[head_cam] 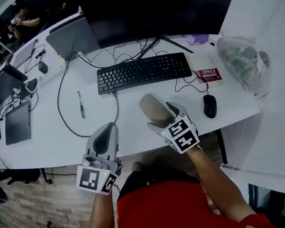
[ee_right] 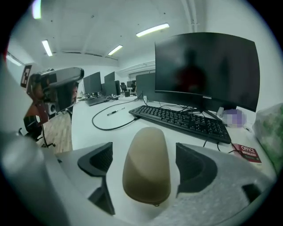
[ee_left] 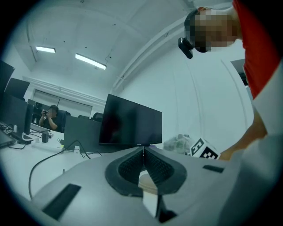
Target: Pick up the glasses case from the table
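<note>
We see a long white surface (head_cam: 50,140) running across the head view, with a dark curved monitor (head_cam: 162,9) at its back edge. A grey closed laptop (head_cam: 72,37) leans just left of the monitor. A black keyboard (head_cam: 143,72) lies in front of the screen, and its cable (head_cam: 60,111) loops off towards the left. A crumpled clear plastic bag (head_cam: 243,63) sits at the right end of the surface. A flat dark tablet (head_cam: 17,123) lies well to the left.

Our two tools come in from the near edge. The left tool (ee_left: 143,152) is held level, off the front edge of the surface. Its jaws are pressed together at the tips and we see nothing gripped between them. The right tool (ee_right: 145,159) is tilted downward over the front part of the surface. Its jaws are spread wide.

The glasses case (head_cam: 154,107), a smooth beige oval, lies on the surface near the front edge, in front of the keyboard. It sits lengthwise between the right tool's open jaws. A gap shows on each side, so neither pad (ee_right: 99,161) presses on it.

A black mouse (head_cam: 210,105) rests to the right of the case. A small red box (head_cam: 209,74) lies beyond the mouse, beside the keyboard's right end. A pen (head_cam: 81,104) lies to the left, near the cable.
</note>
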